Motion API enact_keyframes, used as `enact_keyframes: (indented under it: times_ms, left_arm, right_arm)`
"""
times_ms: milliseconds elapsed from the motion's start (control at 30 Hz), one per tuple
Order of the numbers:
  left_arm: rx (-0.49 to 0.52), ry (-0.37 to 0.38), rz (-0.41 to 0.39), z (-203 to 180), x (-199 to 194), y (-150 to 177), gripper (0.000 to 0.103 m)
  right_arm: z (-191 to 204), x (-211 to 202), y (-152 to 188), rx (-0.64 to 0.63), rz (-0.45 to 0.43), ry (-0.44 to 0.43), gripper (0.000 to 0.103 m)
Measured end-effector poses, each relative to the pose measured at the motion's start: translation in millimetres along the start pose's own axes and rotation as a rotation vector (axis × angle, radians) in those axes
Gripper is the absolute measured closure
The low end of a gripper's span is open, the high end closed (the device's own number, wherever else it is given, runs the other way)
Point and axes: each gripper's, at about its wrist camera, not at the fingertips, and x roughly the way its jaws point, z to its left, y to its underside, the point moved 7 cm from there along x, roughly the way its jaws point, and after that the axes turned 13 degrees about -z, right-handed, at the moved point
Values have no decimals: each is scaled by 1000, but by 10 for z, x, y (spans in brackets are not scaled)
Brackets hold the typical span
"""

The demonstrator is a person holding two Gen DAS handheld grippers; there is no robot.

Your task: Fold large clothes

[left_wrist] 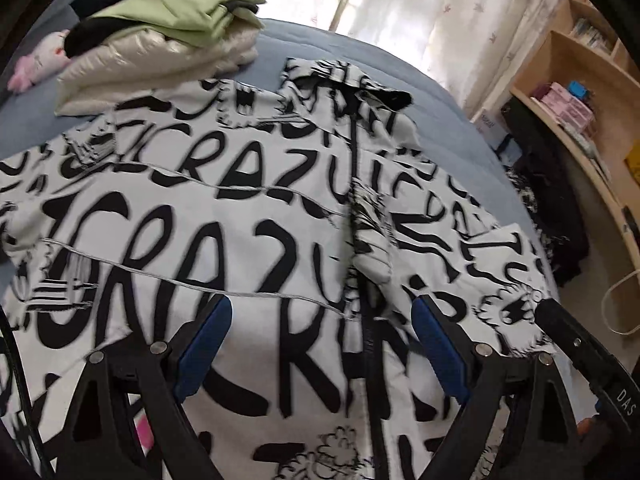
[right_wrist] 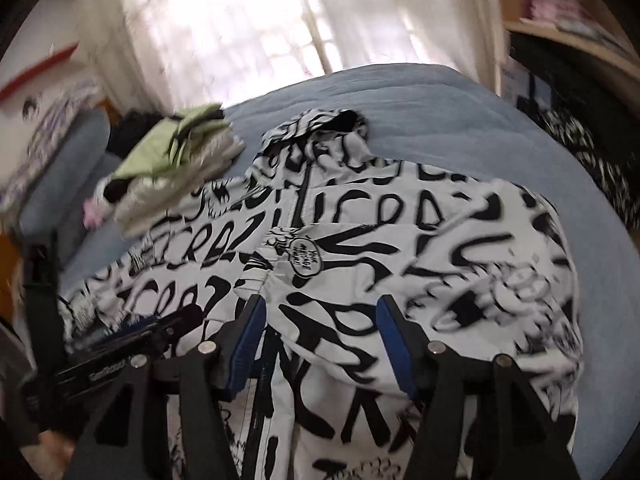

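A large white jacket with black "CRAZY" lettering (left_wrist: 240,216) lies spread on the blue bed, its collar at the far end and its zip running down the middle. It also shows in the right wrist view (right_wrist: 400,220), with a sleeve folded over its right half. My left gripper (left_wrist: 320,320) is open, hovering over the jacket's lower middle with nothing between its blue pads (left_wrist: 208,344). My right gripper (right_wrist: 320,320) is open above the folded sleeve, also empty. The right gripper's body shows at the right edge of the left wrist view (left_wrist: 580,356).
A stack of folded clothes, green on top of cream (left_wrist: 168,40), sits at the bed's far left, also in the right wrist view (right_wrist: 176,160). Blue bedcover (left_wrist: 360,56) surrounds the jacket. A wooden shelf unit (left_wrist: 568,92) stands to the right, with dark patterned clothing (left_wrist: 548,216) beside the bed.
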Motion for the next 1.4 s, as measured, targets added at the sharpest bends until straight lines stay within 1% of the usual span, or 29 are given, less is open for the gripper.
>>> enact_keyframes:
  times_ms: [100, 133, 167, 233, 267, 300, 333, 433, 567, 633, 667, 700, 733, 767, 800, 867, 900, 967, 1000, 1033, 1067, 1100, 1133, 1167, 1233, 1267, 1333, 1367, 1400]
  left_arm:
    - [-12, 25, 14, -11, 57, 10, 13]
    - [-23, 35, 25, -21, 99, 18, 13]
    - [-33, 44, 34, -15, 133, 17, 13]
    - [-57, 57, 56, -3, 224, 7, 13]
    - [-65, 63, 62, 9, 248, 0, 13]
    - [-74, 74, 72, -3, 318, -17, 13]
    - [-76, 78, 78, -6, 359, -25, 13]
    - [-64, 88, 109, -67, 557, -59, 13]
    - [12, 85, 150, -209, 827, -75, 13]
    - [59, 104, 166, -334, 954, -75, 32]
    - [79, 124, 187, -411, 1021, -57, 61]
    - [100, 115, 210, -466, 1080, -34, 72]
    - [122, 92, 208, -503, 1103, -42, 73]
    - [150, 74, 183, -560, 1094, -77, 75]
    - [196, 58, 141, -659, 1050, -153, 77]
    - [252, 48, 75, -807, 925, -300, 78]
    - [267, 49, 10, -888, 793, -439, 79]
    - [263, 57, -88, -921, 571, -648, 79]
    - [259, 49, -149, -902, 435, -776, 79]
    - [255, 37, -185, -862, 359, -839, 79]
    - [253, 18, -214, -794, 306, -888, 79]
    - [255, -20, -229, -662, 300, -919, 79]
    - [259, -44, -220, -568, 340, -904, 79]
    - [260, -79, -186, -419, 450, -842, 78]
    - [263, -117, -91, -176, 700, -644, 76]
    - [270, -131, -14, -55, 862, -486, 73]
    - [261, -153, 91, 121, 1042, -254, 69]
    - [238, -141, 93, 163, 1064, -212, 64]
    - [225, -136, 79, 171, 1049, -204, 54]
  right_arm:
    - [-293, -269, -16, 50, -6, 35, 45]
    - [-269, -129, 38, 59, -3, 45, 45]
    - [-326, -158, 77, 75, 2, 49, 45]
    - [-319, 20, 235, 103, 11, 52, 45]
    - [-387, -36, 256, 122, 20, 51, 45]
    - [-399, 0, 301, 131, 26, 50, 45]
    - [-386, 107, 370, 134, 30, 50, 45]
    - [-416, 221, 496, 138, 41, 54, 45]
    - [-526, 235, 571, 161, 52, 61, 45]
    - [-591, 222, 599, 172, 55, 66, 45]
    - [-621, 222, 612, 174, 56, 66, 45]
    - [-642, 222, 636, 177, 59, 68, 45]
    - [-667, 233, 652, 179, 60, 69, 45]
    - [-681, 230, 676, 181, 63, 69, 45]
    - [-702, 232, 687, 182, 63, 68, 45]
    - [-746, 229, 709, 181, 61, 70, 45]
    - [-761, 219, 720, 183, 61, 68, 45]
    - [-792, 204, 725, 186, 58, 64, 45]
    - [-805, 194, 719, 182, 52, 67, 45]
    - [-813, 180, 710, 179, 49, 67, 45]
    - [-822, 168, 695, 175, 48, 65, 45]
    - [-821, 149, 681, 169, 47, 60, 45]
    - [-812, 129, 670, 163, 48, 55, 45]
    - [-800, 105, 660, 156, 53, 54, 45]
    - [-804, 59, 652, 157, 75, 44, 45]
    - [-827, 29, 646, 170, 90, 31, 45]
    - [-905, -51, 624, 201, 110, 22, 45]
    - [-968, -106, 594, 217, 116, 24, 43]
    - [-1049, -152, 532, 233, 116, 25, 41]
